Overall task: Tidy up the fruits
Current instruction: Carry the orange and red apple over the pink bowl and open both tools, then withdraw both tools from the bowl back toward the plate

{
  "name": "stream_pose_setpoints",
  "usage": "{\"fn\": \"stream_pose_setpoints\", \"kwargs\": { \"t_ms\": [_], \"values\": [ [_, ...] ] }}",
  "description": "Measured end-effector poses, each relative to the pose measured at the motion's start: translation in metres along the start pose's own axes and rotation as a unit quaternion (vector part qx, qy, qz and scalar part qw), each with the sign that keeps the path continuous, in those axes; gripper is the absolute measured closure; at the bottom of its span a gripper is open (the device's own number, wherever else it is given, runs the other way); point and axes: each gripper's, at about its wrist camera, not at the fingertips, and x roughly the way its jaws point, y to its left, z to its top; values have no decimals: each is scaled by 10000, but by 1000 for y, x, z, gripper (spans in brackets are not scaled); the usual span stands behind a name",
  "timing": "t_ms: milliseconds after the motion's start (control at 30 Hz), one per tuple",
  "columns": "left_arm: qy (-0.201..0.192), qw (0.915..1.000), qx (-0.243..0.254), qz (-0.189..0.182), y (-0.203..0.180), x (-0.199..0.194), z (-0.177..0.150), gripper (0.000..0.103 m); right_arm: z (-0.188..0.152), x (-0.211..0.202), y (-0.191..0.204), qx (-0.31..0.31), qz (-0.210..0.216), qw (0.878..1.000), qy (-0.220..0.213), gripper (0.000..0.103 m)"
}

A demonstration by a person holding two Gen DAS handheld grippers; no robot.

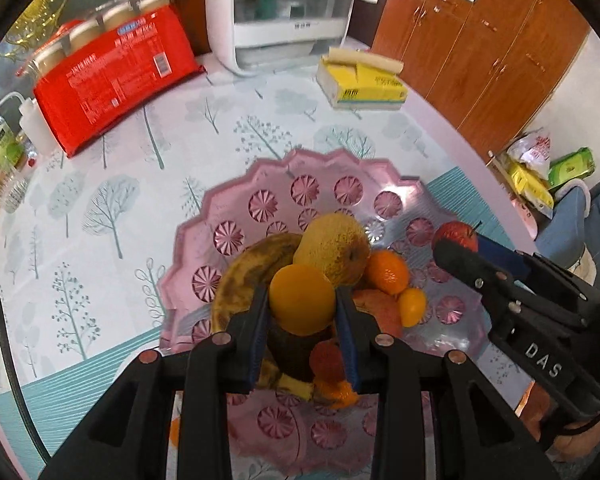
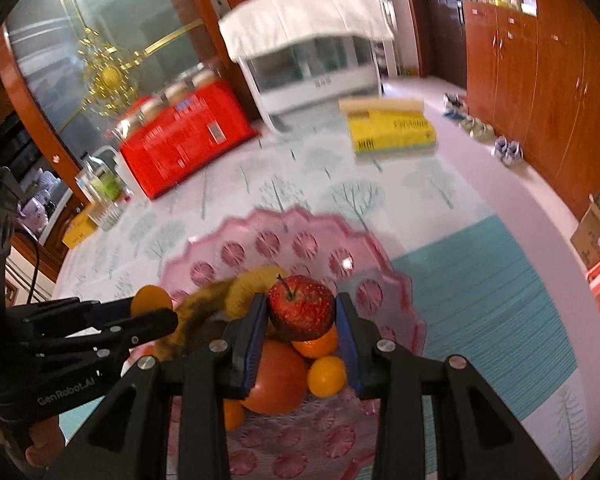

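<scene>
Two grippers over the pink plate [image 1: 188,236], and both are loaded! Left gripper [image 1: 302,304] is clamped on one round orange fruit [image 1: 302,299], blue pads tight on either side, held just above the pile. Right gripper [image 2: 301,312] squeezes one red apple [image 2: 302,307], stem up, over the plate's right half; in the left view that apple [image 1: 456,234] peeks out beyond the black fingers at the right.

Down on the plate, counting: one spotted banana [image 1: 244,276] curving along the left, one big yellow pear-like fruit [image 1: 334,246] behind the held orange fruit, one tangerine [image 1: 387,272] to its right, one small yellow-orange fruit [image 1: 413,306] just beside that, and one large orange-red fruit [image 2: 278,376] nearest the right camera. More fruit sits under the left fingers, too hidden to count.

Farther out on the tree-print tablecloth [image 1: 100,208]: one red package [image 1: 116,76] at far left, with jar tops showing along its upper edge, one yellow box [image 1: 360,82] at far right, and one white appliance [image 1: 276,16] at the back, one cloth draped over it
</scene>
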Motion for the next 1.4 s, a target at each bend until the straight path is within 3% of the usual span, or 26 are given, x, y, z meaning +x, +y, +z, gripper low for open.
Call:
{"fn": "stream_pose_setpoints", "kwargs": {
  "t_ms": [367,533,700,1400],
  "values": [
    [259,9996,-105,71,4,36,6,70,-4,39,-4,-62,-63,9991,421,68],
    [76,9999,-96,116,6,30,7,37,-4,44,3,-233,-139,9984,488,66],
    [-23,9998,-122,127,10,23,6,36,-1,42,5,-185,-153,9988,425,61],
    [-282,9989,-309,234,22,-15,-13,34,-6,16,21,-156,-128,9993,322,60]
  ]
}}
